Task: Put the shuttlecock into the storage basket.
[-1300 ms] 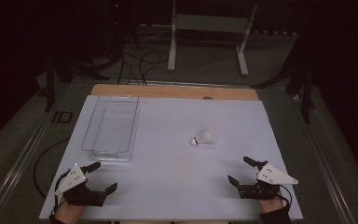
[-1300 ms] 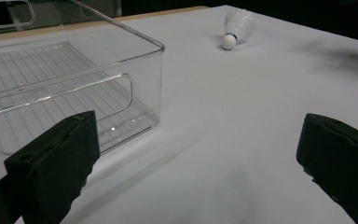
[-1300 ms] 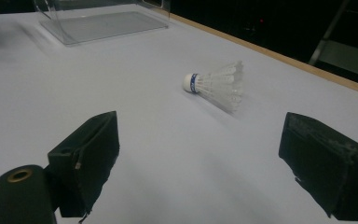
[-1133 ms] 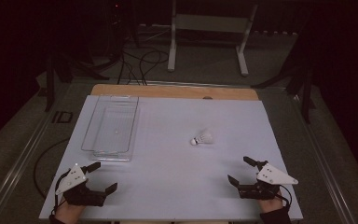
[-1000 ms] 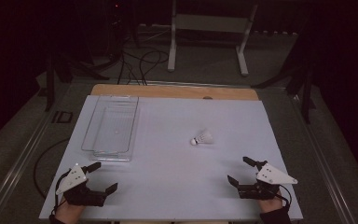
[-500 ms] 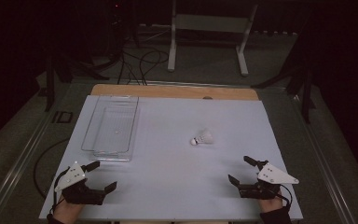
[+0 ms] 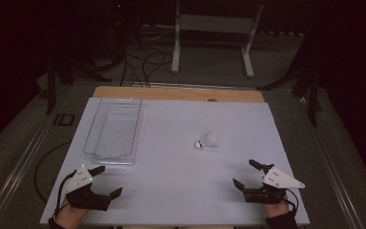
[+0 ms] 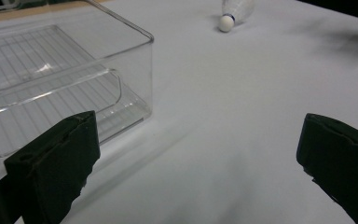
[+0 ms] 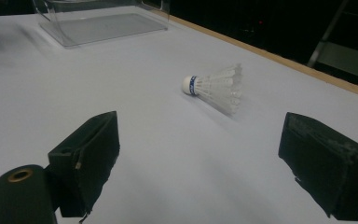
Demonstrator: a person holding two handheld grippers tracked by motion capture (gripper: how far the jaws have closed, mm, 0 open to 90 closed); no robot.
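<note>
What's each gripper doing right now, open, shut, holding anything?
Left gripper: open, holding nothing, near the clear bin.
Right gripper: open, holding nothing, short of the shuttlecock.

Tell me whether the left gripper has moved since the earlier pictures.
Yes, slightly. The left gripper has eased forward, its upper jaw tip now a little nearer the clear bin's front edge.

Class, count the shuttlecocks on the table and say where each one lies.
1. The single shuttlecock lies on its side on the white table cover, right of the clear bin and apart from it, beyond the right gripper. The bin looks empty.
</note>
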